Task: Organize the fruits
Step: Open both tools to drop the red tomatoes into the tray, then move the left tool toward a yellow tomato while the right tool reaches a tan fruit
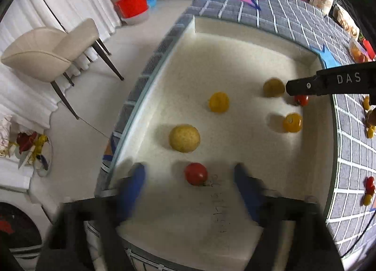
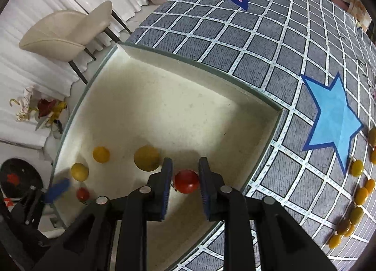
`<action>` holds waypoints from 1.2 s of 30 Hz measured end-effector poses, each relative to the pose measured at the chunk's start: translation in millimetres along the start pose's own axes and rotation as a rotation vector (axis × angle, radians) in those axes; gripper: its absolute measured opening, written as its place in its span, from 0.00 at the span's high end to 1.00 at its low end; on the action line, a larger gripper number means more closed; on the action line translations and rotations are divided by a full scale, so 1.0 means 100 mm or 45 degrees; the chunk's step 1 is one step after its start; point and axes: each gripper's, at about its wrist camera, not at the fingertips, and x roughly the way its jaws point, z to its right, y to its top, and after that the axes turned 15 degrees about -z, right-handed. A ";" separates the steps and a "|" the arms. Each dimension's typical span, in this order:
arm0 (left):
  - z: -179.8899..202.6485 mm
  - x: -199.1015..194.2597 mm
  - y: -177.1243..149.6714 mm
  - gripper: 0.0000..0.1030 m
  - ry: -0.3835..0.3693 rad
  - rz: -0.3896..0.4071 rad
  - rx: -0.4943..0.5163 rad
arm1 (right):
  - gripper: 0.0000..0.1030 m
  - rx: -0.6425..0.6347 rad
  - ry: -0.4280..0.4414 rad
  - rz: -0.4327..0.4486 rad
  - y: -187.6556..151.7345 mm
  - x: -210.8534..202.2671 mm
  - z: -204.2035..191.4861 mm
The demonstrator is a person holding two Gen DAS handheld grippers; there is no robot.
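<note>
R gripper (image 2: 185, 182): jaws slack beside red tomato (image 2: 186, 181), no grip; lift straight. L gripper (image 1: 189, 177) wide, empty; tomato (image 1: 195, 173) at 12 o'clock in tray (image 2: 188, 97).

2 red tomatoes (image 1: 196, 173), 4 yellow fruits (image 1: 184, 138), 1 tray (image 1: 235, 29)

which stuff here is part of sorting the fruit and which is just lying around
Job: white tray; red tomato between the right gripper fingers; red tomato by the open left gripper; yellow fruits; loose fruits on the checked cloth.

Lying about: beige chair; red tub; star cutouts.
</note>
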 end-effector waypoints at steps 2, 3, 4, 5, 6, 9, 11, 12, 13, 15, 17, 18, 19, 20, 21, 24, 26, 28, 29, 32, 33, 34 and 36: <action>0.02 -0.02 0.01 0.22 0.007 0.002 0.026 | 0.43 0.010 0.023 0.032 -0.04 -0.09 0.04; 0.04 -0.01 0.01 0.22 0.019 -0.005 0.032 | 0.39 0.009 0.048 0.054 -0.05 -0.14 0.04; 0.05 -0.01 0.02 0.22 0.027 -0.011 0.039 | 0.31 0.011 0.066 0.072 -0.07 -0.19 0.05; 0.08 -0.01 0.04 0.22 0.027 -0.016 0.048 | 0.23 0.020 0.076 0.093 -0.09 -0.24 0.06; 0.10 -0.03 0.04 0.22 0.028 -0.016 0.053 | 0.21 0.031 0.086 0.117 -0.11 -0.30 0.07; 0.18 -0.10 0.06 0.22 0.033 -0.004 0.077 | 0.21 0.069 0.101 0.166 -0.19 -0.45 0.16; 0.26 -0.16 0.08 0.22 0.038 0.012 0.102 | 0.21 0.097 0.095 0.195 -0.30 -0.55 0.25; 0.31 -0.19 0.09 0.22 0.038 0.020 0.114 | 0.21 0.112 0.088 0.203 -0.35 -0.59 0.29; 0.36 -0.23 0.11 0.22 0.037 0.031 0.129 | 0.21 0.129 0.078 0.210 -0.41 -0.62 0.32; 0.45 -0.29 0.15 0.22 0.031 0.050 0.155 | 0.21 0.163 0.058 0.213 -0.51 -0.68 0.41; 0.56 -0.36 0.19 0.22 0.022 0.067 0.190 | 0.21 0.203 0.041 0.210 -0.67 -0.72 0.55; 0.62 -0.39 0.21 0.22 0.016 0.074 0.206 | 0.21 0.228 0.033 0.206 -0.75 -0.74 0.64; 0.70 -0.44 0.23 0.22 0.006 0.084 0.228 | 0.21 0.254 0.024 0.204 -0.84 -0.75 0.72; 0.77 -0.47 0.23 0.22 -0.004 0.093 0.246 | 0.21 0.278 0.015 0.201 -0.93 -0.77 0.82; 0.84 -0.50 0.25 0.22 -0.011 0.101 0.263 | 0.21 0.303 0.004 0.198 -1.02 -0.78 0.92; 1.10 -0.60 0.28 0.22 -0.034 0.124 0.327 | 0.21 0.381 -0.031 0.185 -1.30 -0.80 1.20; 1.28 -0.64 0.31 0.22 -0.049 0.132 0.375 | 0.21 0.432 -0.055 0.177 -1.50 -0.82 1.39; 1.44 -0.65 0.31 0.22 -0.060 0.131 0.421 | 0.21 0.489 -0.079 0.162 -1.70 -0.82 1.53; 1.50 -0.64 0.31 0.22 -0.065 0.128 0.436 | 0.21 0.510 -0.082 0.152 -1.79 -0.81 1.59; 1.72 -0.61 0.30 0.22 -0.071 0.107 0.494 | 0.21 0.549 -0.082 0.115 -2.05 -0.77 1.69; 1.80 -0.60 0.28 0.22 -0.069 0.102 0.512 | 0.21 0.553 -0.083 0.104 -2.13 -0.75 1.71; 1.85 -0.58 0.28 0.22 -0.069 0.096 0.526 | 0.21 0.556 -0.084 0.094 -2.20 -0.73 1.71; 1.96 -0.54 0.29 0.22 -0.070 0.085 0.555 | 0.21 0.562 -0.082 0.081 -2.30 -0.69 1.72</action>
